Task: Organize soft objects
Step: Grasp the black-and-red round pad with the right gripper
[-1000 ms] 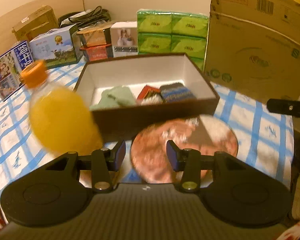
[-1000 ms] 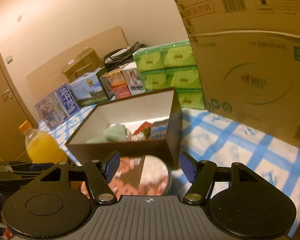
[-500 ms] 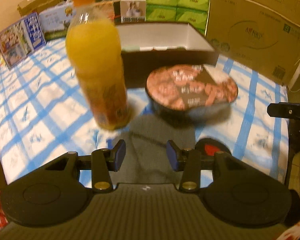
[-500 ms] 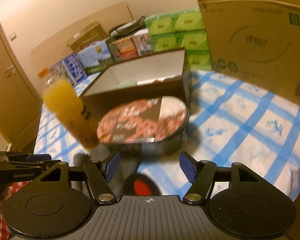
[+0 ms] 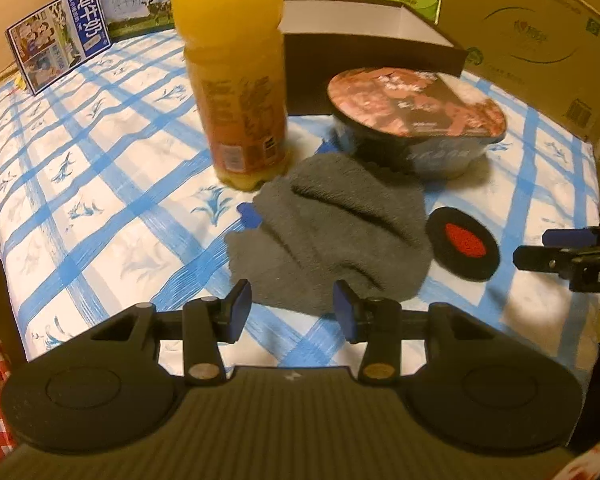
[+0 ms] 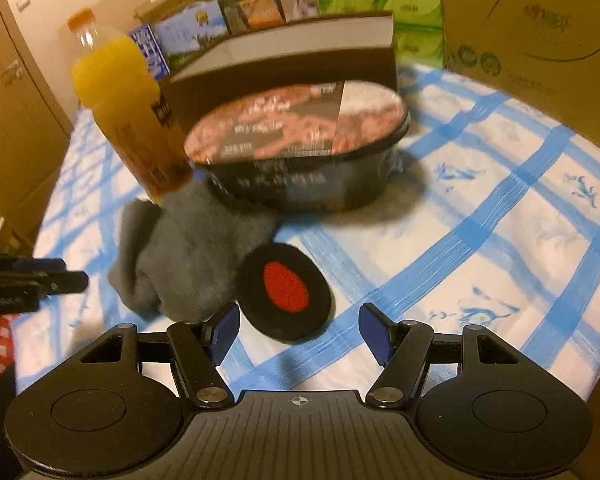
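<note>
Left gripper [image 5: 292, 306] angled downward, jaws parted and empty, right gripper [image 6: 299, 330] likewise

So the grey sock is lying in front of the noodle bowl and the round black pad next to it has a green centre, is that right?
Not quite. The round black pad beside the grey sock has a red centre, not green, as the right wrist view shows clearly. The sock does lie in front of the noodle bowl.
</note>
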`<state>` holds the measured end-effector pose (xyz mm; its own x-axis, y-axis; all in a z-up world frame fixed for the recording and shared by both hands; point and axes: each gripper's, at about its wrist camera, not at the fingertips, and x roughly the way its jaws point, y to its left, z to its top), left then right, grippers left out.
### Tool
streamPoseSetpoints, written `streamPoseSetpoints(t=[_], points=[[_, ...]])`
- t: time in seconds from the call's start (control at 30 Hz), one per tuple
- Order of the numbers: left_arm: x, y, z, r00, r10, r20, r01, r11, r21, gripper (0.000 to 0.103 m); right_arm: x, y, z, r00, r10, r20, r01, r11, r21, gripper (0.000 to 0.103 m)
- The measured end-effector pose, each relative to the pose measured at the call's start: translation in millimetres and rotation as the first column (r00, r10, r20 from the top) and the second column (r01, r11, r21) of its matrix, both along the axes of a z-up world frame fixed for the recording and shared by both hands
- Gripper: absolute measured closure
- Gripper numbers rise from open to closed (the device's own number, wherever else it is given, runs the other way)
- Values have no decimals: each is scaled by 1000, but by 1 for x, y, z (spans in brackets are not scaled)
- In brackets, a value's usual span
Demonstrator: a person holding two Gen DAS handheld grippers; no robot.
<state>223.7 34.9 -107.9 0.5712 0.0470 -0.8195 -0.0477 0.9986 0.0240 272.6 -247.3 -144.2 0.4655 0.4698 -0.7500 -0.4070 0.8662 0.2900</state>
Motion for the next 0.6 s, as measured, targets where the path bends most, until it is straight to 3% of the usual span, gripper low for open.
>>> streamPoseSetpoints(t=[0.2, 0.37, 0.53, 0.6], points=[[9, 13, -17, 999, 20, -33, -20, 1000, 0, 61, 10, 16, -17, 999, 43, 4, -43, 998, -48, 35], [15, 23, -29, 997, 37, -63, -39, 999, -34, 61, 25, 28, -28, 996, 85, 22, -84, 995, -61, 21], [19, 26, -33, 998, 21, -62, -25, 998, -61, 60, 37, 40, -40, 990, 138, 17, -137, 989, -55, 20], [20, 27, -33, 998, 17, -64, -23, 996, -84, 60, 35, 49, -44, 984, 173, 33, -169, 981, -96, 20]])
